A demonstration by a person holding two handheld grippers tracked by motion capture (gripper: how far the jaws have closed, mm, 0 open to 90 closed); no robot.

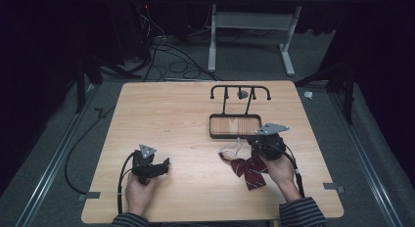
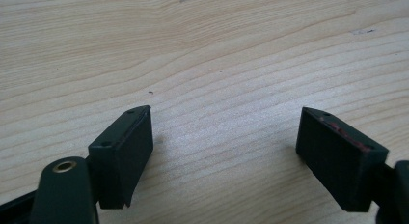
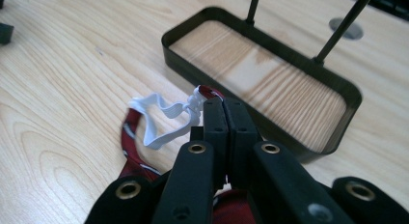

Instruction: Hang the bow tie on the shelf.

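Observation:
A dark red striped bow tie (image 1: 249, 169) with a thin white strap (image 1: 230, 148) lies on the wooden table, right of centre and just in front of a black stand. My right gripper (image 1: 254, 140) is over the tie's upper end. In the right gripper view its jaws (image 3: 224, 104) are pressed together on the tie's band, where the white strap (image 3: 154, 122) loops out to the left and red cloth (image 3: 128, 130) shows below. My left gripper (image 1: 165, 164) rests on the table at the front left, open, with bare wood between its fingers (image 2: 225, 119).
The black stand has a shallow tray base (image 1: 211, 126) (image 3: 168, 52) and two thin posts that carry a hooked top bar (image 1: 240, 87), with a small grey object (image 1: 242, 94) on it. Beyond the table, cables lie on the grey floor beside a white frame (image 1: 213, 41).

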